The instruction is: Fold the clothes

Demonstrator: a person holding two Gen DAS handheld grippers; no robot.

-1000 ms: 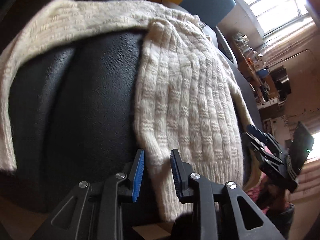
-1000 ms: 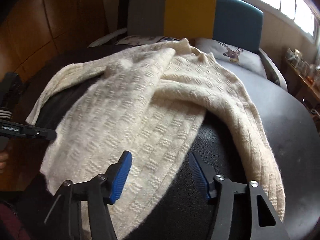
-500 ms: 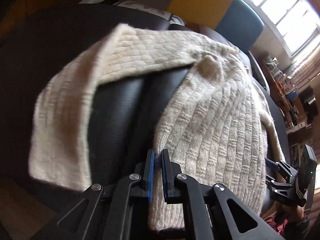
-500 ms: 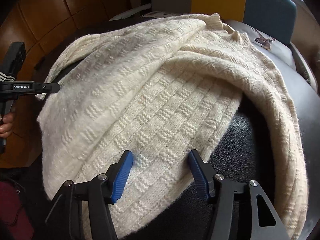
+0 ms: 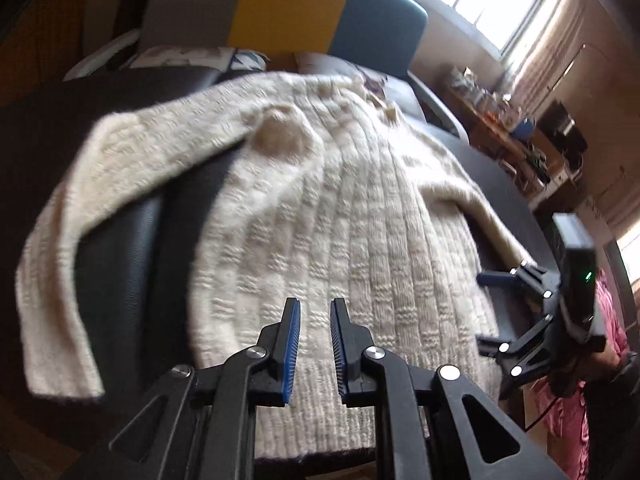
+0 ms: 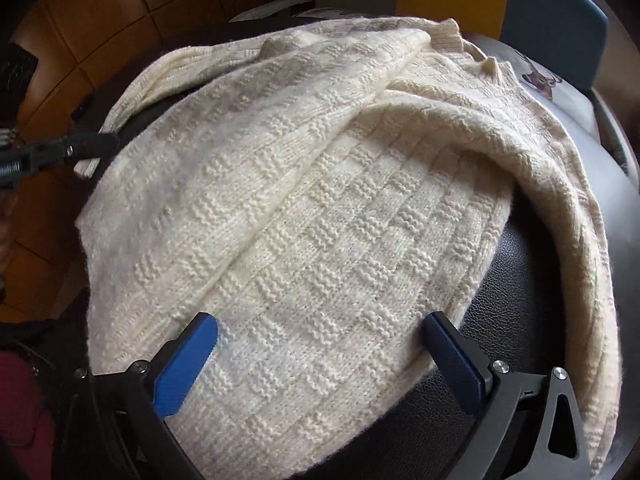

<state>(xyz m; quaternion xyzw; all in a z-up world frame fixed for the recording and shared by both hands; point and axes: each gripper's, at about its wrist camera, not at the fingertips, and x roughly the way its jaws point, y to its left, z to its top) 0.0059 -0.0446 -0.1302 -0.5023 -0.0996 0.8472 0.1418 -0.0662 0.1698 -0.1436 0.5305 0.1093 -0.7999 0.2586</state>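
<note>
A black leather-like padded surface (image 5: 132, 264) fills most of both views, and spread across it lies the cream basket-weave knitted sweater (image 6: 320, 208), covering the centre of each frame. In the left wrist view one sleeve (image 5: 52, 280) curls down the left side of the frame, apart from the body, with bare black padding between them. In the right wrist view the other sleeve (image 6: 580, 240) arcs down the right edge. Behind, at the top of the frame, stands a sofa back in grey, yellow and teal panels (image 5: 292, 8).

The right gripper (image 6: 320, 344), at the bottom of its own view, is spreading its blue-padded jaws wide; the sweater's lower body lies between them, unclamped. The left gripper (image 5: 314, 336), at the bottom centre of its view, has its jaws narrowly parted and opening above the sweater's hem, released, nothing pinched between the pads.
</note>
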